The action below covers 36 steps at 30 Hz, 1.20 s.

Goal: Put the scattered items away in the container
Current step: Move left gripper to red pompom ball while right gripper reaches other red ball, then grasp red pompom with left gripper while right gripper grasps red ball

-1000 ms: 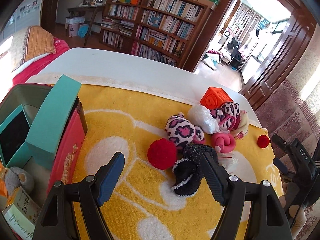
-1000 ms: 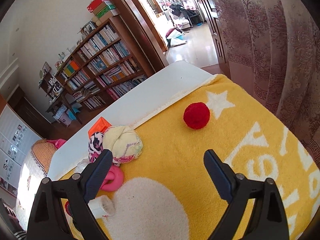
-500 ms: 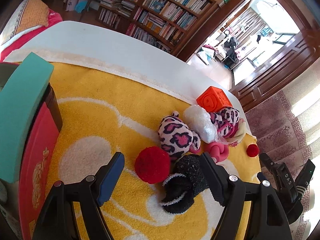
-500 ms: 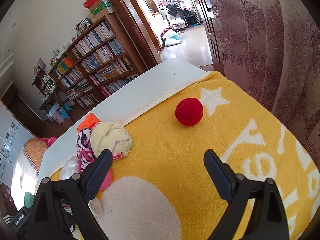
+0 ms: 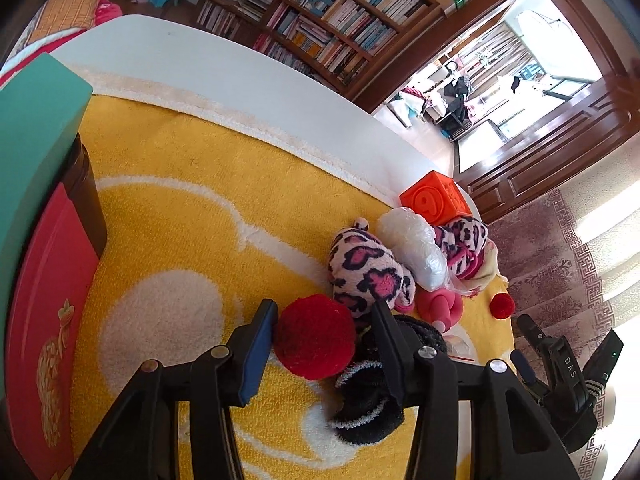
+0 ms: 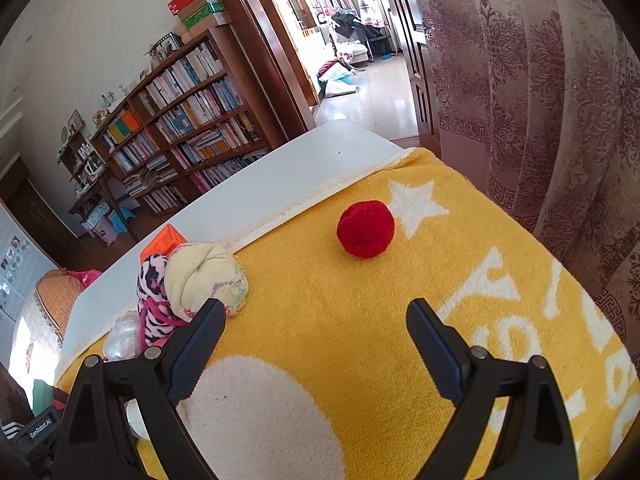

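Observation:
In the left wrist view my left gripper (image 5: 322, 320) is open with its jaws on either side of a large red pom-pom ball (image 5: 315, 338) on the yellow towel (image 5: 192, 208). A black fuzzy sock (image 5: 372, 400) lies just right of the ball, partly behind the right finger. Beyond are a leopard-print plush (image 5: 366, 270), a white plastic-wrapped bundle (image 5: 416, 250), a pink ring toy (image 5: 440, 306), an orange number cube (image 5: 434, 202) and a small red ball (image 5: 502, 305). The red and teal container (image 5: 44, 240) stands at left. My right gripper (image 6: 316, 316) is open and empty, short of the small red ball (image 6: 365, 229).
In the right wrist view a cream rolled sock (image 6: 206, 280), a leopard-print item (image 6: 152, 300) and the orange cube (image 6: 164, 240) sit at left. The towel's right edge drops off beside a curtain (image 6: 560, 120). The white table (image 5: 240, 76) edge lies beyond the towel.
My left gripper has moved forward and down from near the container until its jaws straddle the large red ball. My right gripper has crept toward the small red ball.

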Each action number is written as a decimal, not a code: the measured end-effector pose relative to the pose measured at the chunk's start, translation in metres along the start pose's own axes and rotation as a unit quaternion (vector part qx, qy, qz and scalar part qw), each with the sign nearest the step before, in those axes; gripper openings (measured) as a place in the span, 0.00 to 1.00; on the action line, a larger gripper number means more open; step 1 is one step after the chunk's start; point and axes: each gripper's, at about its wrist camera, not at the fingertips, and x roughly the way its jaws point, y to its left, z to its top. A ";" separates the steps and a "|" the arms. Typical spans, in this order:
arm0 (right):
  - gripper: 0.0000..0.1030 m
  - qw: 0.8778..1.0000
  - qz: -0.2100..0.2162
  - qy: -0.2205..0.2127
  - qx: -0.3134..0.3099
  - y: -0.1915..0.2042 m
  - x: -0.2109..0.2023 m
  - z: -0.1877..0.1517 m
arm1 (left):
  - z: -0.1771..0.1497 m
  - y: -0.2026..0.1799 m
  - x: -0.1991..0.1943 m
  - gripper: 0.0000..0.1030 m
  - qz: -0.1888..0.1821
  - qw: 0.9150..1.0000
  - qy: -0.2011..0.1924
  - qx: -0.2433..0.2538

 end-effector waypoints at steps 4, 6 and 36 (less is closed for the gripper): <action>0.91 1.000 -0.002 0.001 0.024 -0.015 0.000 0.007 | -0.002 -0.003 0.000 0.45 0.006 1.000 -0.004 0.011; 0.91 0.999 -0.001 -0.001 0.037 -0.023 -0.002 0.012 | -0.004 -0.007 0.002 0.33 0.008 1.000 -0.001 0.019; 0.40 0.993 -0.108 0.036 -0.044 -0.009 0.056 0.039 | 0.002 -0.015 -0.022 0.33 -0.037 0.999 -0.024 0.008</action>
